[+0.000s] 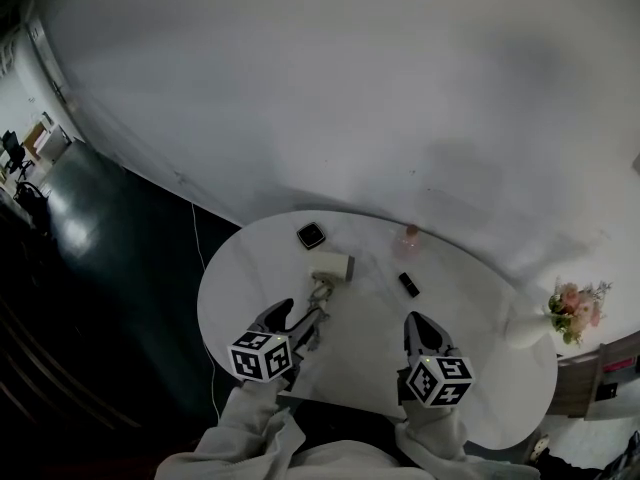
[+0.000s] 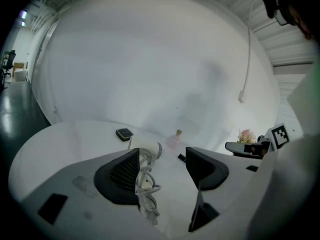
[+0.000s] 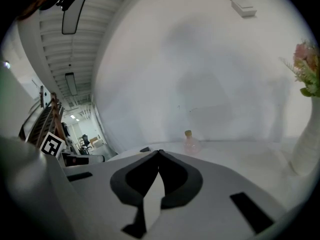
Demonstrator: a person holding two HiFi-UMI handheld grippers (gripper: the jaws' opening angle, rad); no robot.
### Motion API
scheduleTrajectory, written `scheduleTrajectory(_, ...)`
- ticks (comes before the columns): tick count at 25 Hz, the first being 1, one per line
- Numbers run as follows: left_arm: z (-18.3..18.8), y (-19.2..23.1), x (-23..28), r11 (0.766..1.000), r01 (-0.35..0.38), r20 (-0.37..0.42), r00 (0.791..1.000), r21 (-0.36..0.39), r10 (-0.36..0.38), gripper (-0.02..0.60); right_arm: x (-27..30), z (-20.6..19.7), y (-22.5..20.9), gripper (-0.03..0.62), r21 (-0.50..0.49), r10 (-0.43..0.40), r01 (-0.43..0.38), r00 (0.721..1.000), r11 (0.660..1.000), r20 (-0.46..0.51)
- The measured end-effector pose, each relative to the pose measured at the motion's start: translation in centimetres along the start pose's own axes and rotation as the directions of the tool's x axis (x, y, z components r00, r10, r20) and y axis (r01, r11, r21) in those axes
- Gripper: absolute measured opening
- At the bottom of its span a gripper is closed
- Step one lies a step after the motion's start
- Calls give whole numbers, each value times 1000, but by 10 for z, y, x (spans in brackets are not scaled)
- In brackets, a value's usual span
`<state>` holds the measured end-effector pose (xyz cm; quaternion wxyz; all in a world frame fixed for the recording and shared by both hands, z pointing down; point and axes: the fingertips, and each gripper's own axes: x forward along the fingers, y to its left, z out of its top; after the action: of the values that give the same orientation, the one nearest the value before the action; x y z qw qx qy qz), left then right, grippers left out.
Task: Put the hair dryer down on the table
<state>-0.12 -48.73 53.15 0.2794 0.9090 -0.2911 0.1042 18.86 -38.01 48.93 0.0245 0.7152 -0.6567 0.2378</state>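
The white hair dryer lies on the round white table, its grey cord bundled in front of it. My left gripper is open just behind the cord. In the left gripper view the hair dryer rests ahead of the wide-apart jaws of the left gripper, and the cord trails along the inside of the left jaw, with nothing clamped. My right gripper hovers over the table's right half, shut and empty; in its own view the right gripper has its tips together.
A black square object and a pink bottle sit toward the table's far side, a small black item near the middle. A white vase with flowers stands at the right edge. Dark floor lies left of the table.
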Motion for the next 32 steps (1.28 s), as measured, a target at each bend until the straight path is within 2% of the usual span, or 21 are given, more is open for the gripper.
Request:
scheduleTrajectory(2, 16, -7, -11, 1000, 4, 67, 998, 16, -5, 280, -4, 7, 3, 49, 6, 15, -15, 1000, 1000, 5)
scheduleTrajectory(6, 52, -8, -35, 997, -48, 190, 981, 53, 37, 137, -9, 25, 13, 49, -1, 53, -53, 998, 999, 39)
scheduleTrajectory(10, 67, -9, -52, 989, -107, 253, 964, 104, 78, 69, -13, 35, 22, 49, -62, 64, -60, 995, 996, 72)
scheduleTrajectory(13, 63, -12, -58, 978, -142, 241, 965, 151, 103, 40, -15, 36, 24, 49, -76, 66, -60, 994, 995, 87)
scheduleTrajectory(18, 51, -25, -62, 971, -155, 207, 971, 184, 116, 32, -21, 41, 24, 49, -99, 62, -51, 992, 994, 111)
scheduleTrajectory(24, 41, -37, -58, 974, -123, 184, 979, 190, 87, 32, -23, 39, 23, 49, -90, 51, -42, 993, 995, 108)
scheduleTrajectory(32, 45, -30, -56, 964, -173, 198, 971, 204, 133, 32, -27, 43, 18, 49, -93, 14, -1, 991, 996, 136)
